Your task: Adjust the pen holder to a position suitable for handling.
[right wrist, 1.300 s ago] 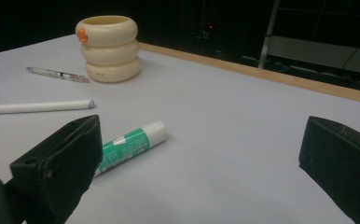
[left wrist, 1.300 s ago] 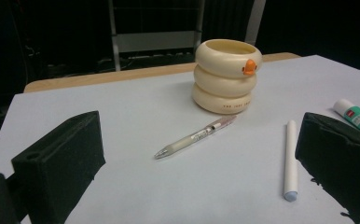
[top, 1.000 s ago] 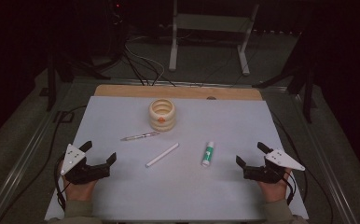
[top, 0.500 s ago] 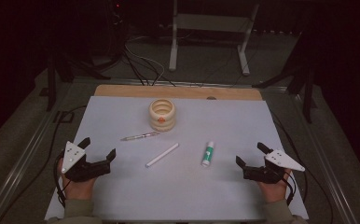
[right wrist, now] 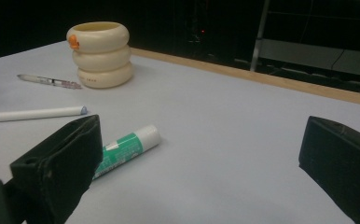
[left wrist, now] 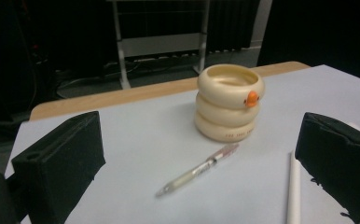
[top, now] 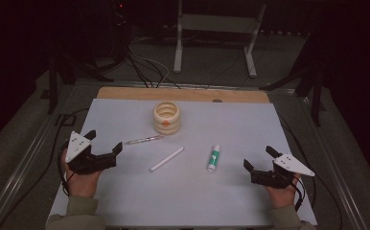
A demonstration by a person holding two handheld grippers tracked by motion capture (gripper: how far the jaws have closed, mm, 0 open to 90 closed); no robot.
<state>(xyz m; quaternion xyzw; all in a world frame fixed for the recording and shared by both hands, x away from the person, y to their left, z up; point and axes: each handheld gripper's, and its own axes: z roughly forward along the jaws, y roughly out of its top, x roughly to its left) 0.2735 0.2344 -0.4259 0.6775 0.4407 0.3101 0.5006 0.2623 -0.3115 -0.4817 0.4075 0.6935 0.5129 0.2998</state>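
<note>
Both grippers' fingers gape apart: left gripper (top: 105,143) near pen (top: 144,140), right gripper (top: 260,159) near glue stick (top: 213,157).

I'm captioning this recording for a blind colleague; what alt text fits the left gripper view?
Two open black jaws frame a pale table where a cream ringed holder with a small orange knob stands upright. A clear pen lies nearer, and a white stick lies by the right jaw.

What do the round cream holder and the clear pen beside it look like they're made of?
The holder looks like glossy glazed ceramic or hard plastic: soft highlights gleam on its stacked cream rings, with an orange knob on the top ring. The pen looks like see-through plastic, its barrel pale and translucent with a pinkish end.
</note>
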